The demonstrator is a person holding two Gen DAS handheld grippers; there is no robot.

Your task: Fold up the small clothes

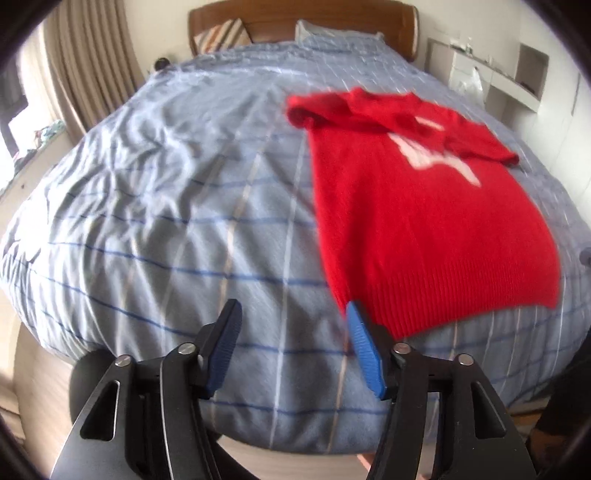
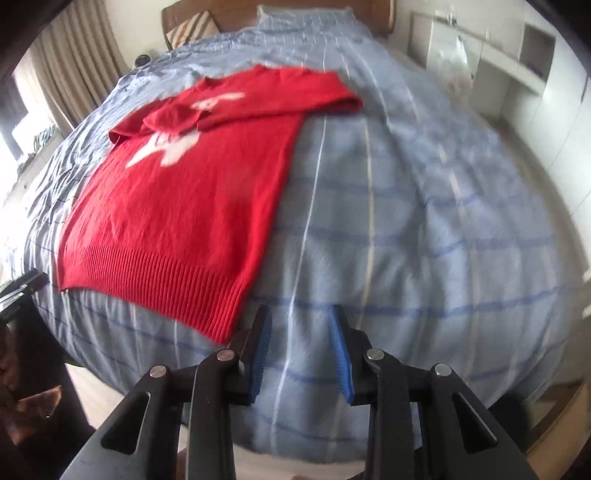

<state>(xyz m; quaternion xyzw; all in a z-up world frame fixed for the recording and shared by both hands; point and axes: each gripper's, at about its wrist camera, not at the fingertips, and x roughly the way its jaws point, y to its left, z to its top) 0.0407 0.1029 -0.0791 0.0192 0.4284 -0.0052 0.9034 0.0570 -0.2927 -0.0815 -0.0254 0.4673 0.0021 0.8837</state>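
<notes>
Red knitted sweater (image 1: 424, 221): flat on the bed, front up, ribbed hem towards the foot end, both sleeves folded in across the chest. White motif (image 1: 432, 151) on the chest, partly under a sleeve; too blurred to make out, possibly a figure or letters. From the right wrist view, same sweater (image 2: 177, 206) left of centre, hem corner just beside the left finger.

Left gripper (image 1: 291, 325): above the foot of the bed, angled down, jaws well apart, nothing between them but bare cover. Blue ribbed pads (image 1: 364, 343); right-hand pad overlapping the hem corner in the view, contact not determinable.

Right gripper (image 2: 301, 325): likewise above the foot end, jaws parted less widely, empty, pads (image 2: 262, 347) blue and ribbed, clear of the sweater.

Bed cover (image 1: 166, 221): pale blue with dark blue and white check lines, creased on the left half.

Wooden headboard (image 1: 295, 18) at the far end, striped cushion (image 1: 221, 35) and pillow (image 1: 332, 31) against it.

Beige curtain (image 1: 88, 62) far left. White shelving unit (image 1: 517, 70) far right.
</notes>
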